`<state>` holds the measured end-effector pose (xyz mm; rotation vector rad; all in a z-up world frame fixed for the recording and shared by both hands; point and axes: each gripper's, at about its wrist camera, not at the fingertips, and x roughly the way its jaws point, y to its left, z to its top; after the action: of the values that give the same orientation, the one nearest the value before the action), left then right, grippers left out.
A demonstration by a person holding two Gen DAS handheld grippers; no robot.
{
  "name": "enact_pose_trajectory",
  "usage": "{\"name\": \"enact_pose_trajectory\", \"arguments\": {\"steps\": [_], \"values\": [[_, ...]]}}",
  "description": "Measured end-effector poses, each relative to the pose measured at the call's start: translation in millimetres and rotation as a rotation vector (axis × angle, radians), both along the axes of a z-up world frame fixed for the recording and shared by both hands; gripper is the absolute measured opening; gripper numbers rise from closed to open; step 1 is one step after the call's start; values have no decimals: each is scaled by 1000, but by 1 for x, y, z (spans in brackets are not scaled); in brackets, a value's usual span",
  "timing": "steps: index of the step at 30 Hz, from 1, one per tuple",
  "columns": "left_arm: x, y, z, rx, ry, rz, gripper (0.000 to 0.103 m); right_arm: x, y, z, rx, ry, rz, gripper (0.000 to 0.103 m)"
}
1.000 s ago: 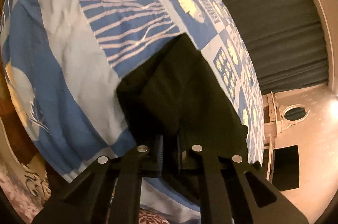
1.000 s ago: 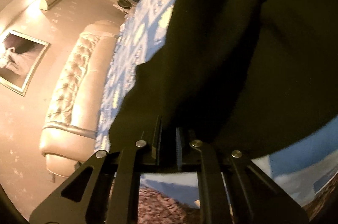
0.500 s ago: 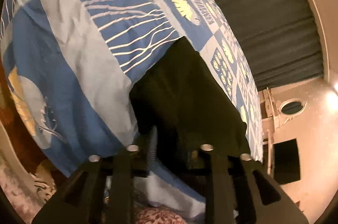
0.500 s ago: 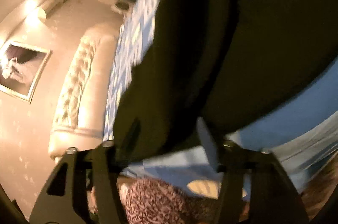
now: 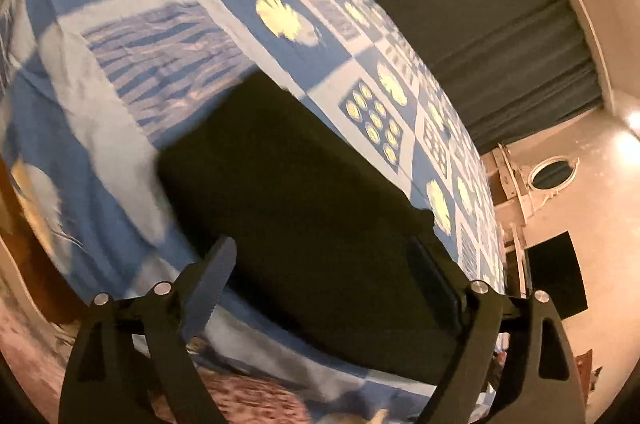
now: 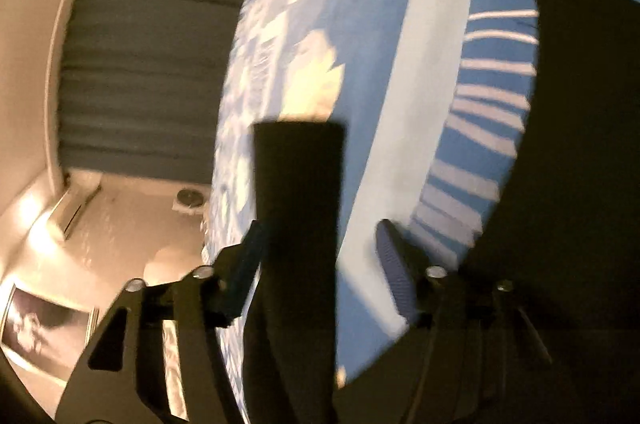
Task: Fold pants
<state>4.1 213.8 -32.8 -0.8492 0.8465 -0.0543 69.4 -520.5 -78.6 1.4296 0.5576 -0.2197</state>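
The black pants [image 5: 304, 207] lie folded as a flat dark slab on the blue patterned bedspread [image 5: 168, 35]. My left gripper [image 5: 324, 256] is open, its jaws spread wide just above the near edge of the pants, holding nothing. In the right wrist view the pants [image 6: 576, 183] fill the right side, and a narrow black strip [image 6: 298, 207] runs up between my jaws. My right gripper [image 6: 320, 244] is open; I cannot tell whether the strip touches the fingers.
The bed's near edge drops to a patterned carpet [image 5: 248, 400]. Dark curtains [image 5: 496, 35] hang beyond the far side of the bed. A padded headboard or sofa [image 6: 168, 264] and a framed picture [image 6: 36, 328] stand by the wall.
Both grippers went from shut on the pants to open and let the fabric go. The pants now lie flat. The right gripper swung away, with more bedspread in view.
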Motion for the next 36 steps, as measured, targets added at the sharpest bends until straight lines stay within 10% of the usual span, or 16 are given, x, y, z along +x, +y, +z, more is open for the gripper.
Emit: {"name": "enact_pose_trajectory", "arguments": {"steps": [6,13,19,23,25,36], "values": [[20,-30,-11,-13,44,-36,86,52,6,0,-115,32,95,50],[32,-62,-13,-2,48,-85,86,28,9,-10,-10,-61,-23,50],[38,-80,-9,30,24,-124,86,41,36,3,-264,84,90,43],[39,-84,-5,37,16,-137,86,41,31,-6,-151,42,115,5],[39,-85,-7,50,23,-135,86,32,30,-5,-131,23,115,5],[35,-126,9,25,-13,-222,86,-49,8,96,-231,-161,136,5]]}}
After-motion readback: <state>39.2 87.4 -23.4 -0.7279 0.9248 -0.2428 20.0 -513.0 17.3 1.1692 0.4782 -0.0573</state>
